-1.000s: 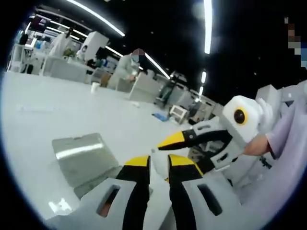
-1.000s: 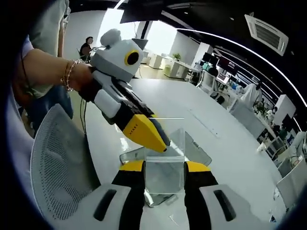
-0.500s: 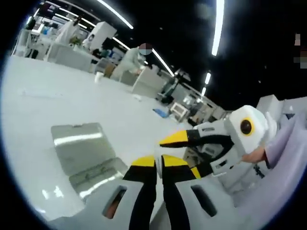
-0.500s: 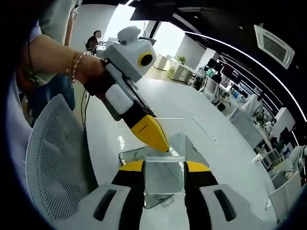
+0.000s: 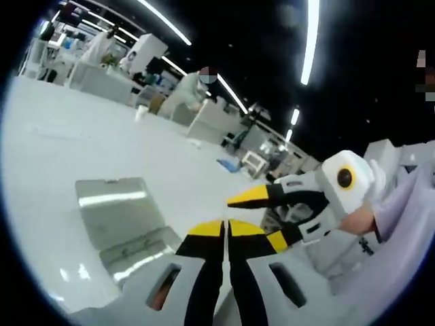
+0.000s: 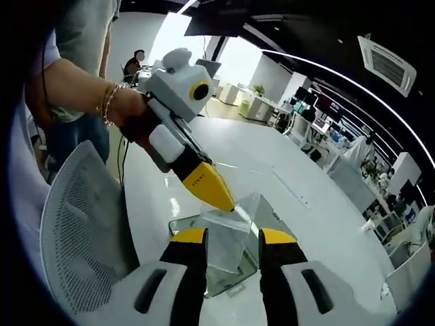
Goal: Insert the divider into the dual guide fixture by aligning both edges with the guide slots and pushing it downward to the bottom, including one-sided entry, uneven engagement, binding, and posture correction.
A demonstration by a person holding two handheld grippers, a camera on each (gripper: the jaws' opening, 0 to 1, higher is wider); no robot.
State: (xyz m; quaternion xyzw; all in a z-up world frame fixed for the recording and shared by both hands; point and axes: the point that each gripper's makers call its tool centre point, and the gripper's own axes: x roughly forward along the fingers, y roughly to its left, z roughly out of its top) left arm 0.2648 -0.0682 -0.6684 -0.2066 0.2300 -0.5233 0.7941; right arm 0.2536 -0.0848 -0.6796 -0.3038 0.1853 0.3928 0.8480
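Right gripper view: left gripper (image 6: 228, 204) pinches clear, flat divider (image 6: 228, 234).

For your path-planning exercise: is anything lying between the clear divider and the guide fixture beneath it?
Nothing visible. The divider, tilted, is pinched by the left gripper directly over the fixture on the white table.

I'm seeing white gripper bodies with black fingers (image 6: 187, 268) tipped in yellow. My left wrist is wearing thin bracelets (image 6: 107, 103), and a pale lilac sleeve (image 5: 401, 204) is covering my right arm.

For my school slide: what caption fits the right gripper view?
Left gripper pinches a tilted clear divider above the table.
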